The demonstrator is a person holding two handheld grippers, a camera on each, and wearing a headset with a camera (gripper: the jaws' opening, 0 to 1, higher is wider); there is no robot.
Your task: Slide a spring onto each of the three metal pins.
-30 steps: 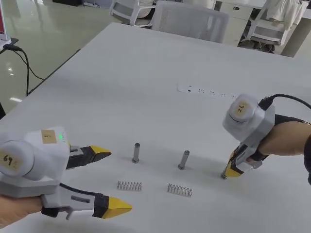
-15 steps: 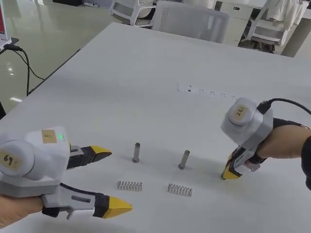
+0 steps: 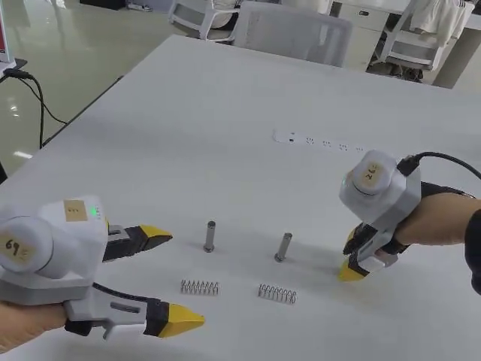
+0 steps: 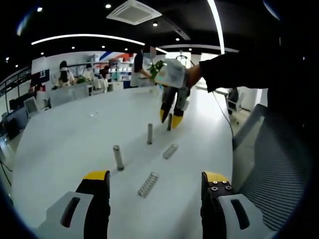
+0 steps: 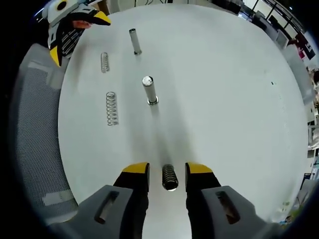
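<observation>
Head view: left gripper point(image 3: 185, 280), fingers spread empty, by two loose coiled steel springs point(image 3: 200, 286). Left gripper view: two grey metal pins point(image 4: 118, 157) stand bare. Right gripper view: right gripper point(image 5: 168, 168), fingers parted, straddles the spring-clad third pin point(image 5: 170, 178); a skewed lift could topple it.

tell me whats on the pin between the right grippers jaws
A spring is slid over it, standing between the right gripper's open jaws with a gap each side. Its coils cover the shaft, so its seating cannot be seen.
</observation>
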